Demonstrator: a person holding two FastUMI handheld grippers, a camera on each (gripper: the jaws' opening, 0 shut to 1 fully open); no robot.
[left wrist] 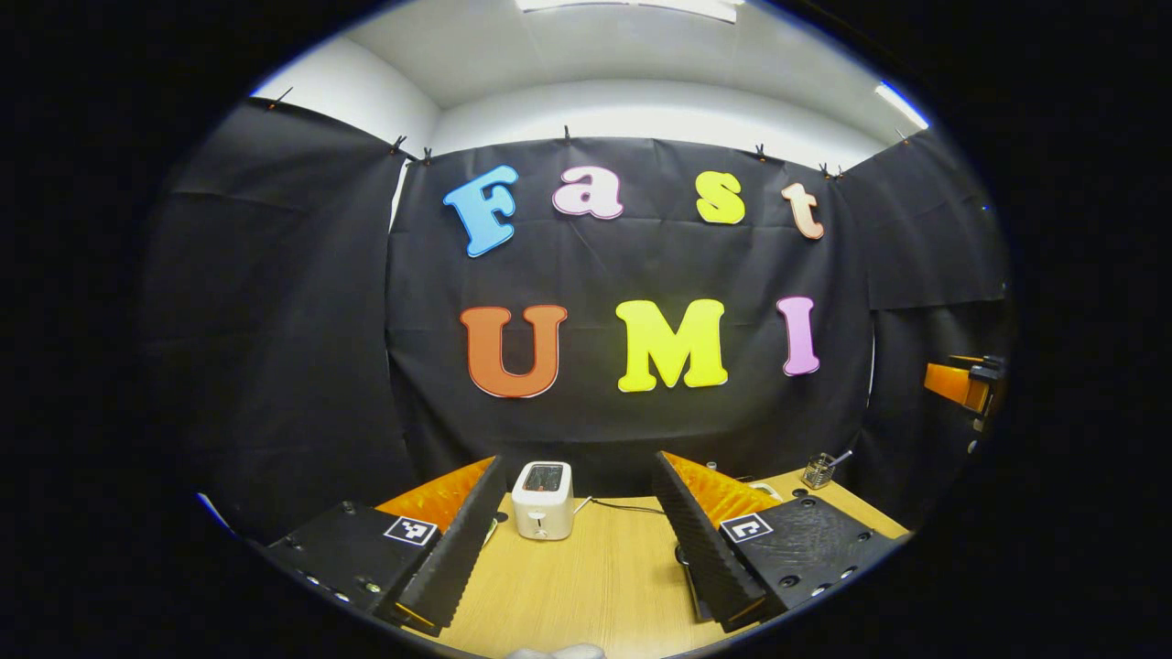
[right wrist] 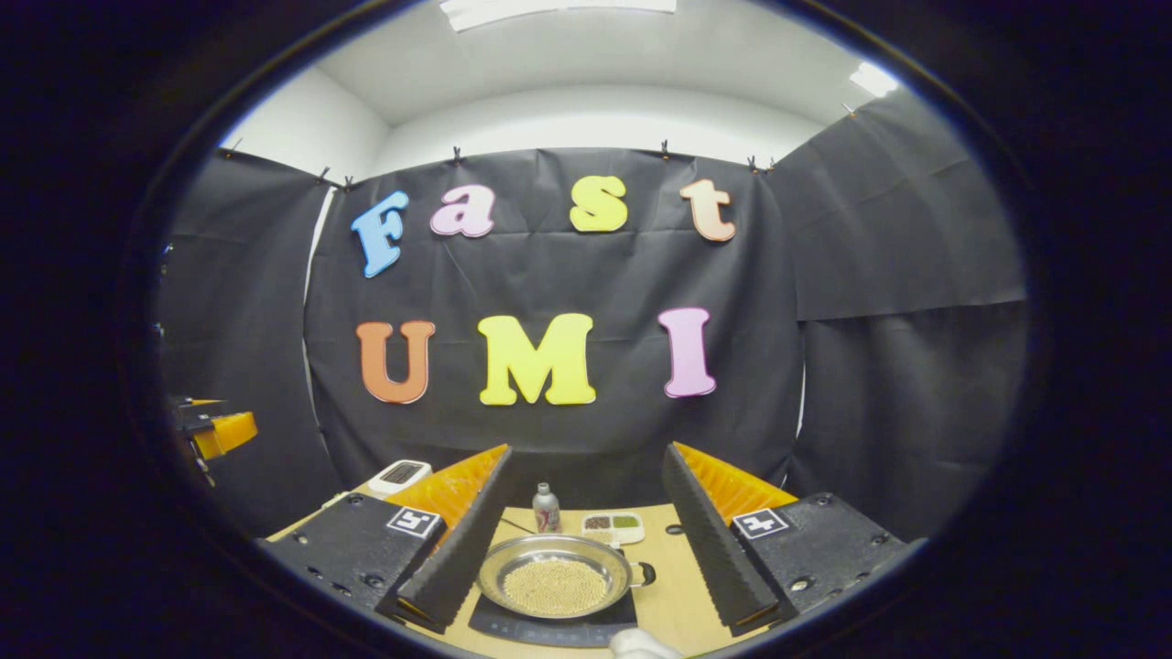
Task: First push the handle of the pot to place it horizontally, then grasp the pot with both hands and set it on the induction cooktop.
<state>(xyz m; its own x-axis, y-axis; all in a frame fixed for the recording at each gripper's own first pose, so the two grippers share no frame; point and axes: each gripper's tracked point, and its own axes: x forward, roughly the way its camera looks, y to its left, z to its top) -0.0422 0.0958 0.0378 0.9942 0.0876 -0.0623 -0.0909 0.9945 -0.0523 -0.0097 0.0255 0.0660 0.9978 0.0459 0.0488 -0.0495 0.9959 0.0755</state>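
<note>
In the right gripper view a shallow metal pot [right wrist: 554, 575] full of small pale beans rests on the black induction cooktop [right wrist: 513, 626]. Its short handle [right wrist: 644, 574] points to the right. My right gripper [right wrist: 587, 455] is open above and in front of the pot, its fingers on either side of it and touching nothing. My left gripper [left wrist: 579, 465] is open over the wooden table [left wrist: 604, 586] with nothing between its fingers. The left gripper [right wrist: 215, 430] also appears far off at the left edge of the right gripper view.
A white toaster [left wrist: 542, 499] with a black cable stands at the back of the table. A wire holder [left wrist: 818, 471] sits at the back right. Behind the pot stand a small can [right wrist: 547, 508] and a white compartment dish [right wrist: 612, 526]. The other gripper [left wrist: 961, 384] shows at the right edge.
</note>
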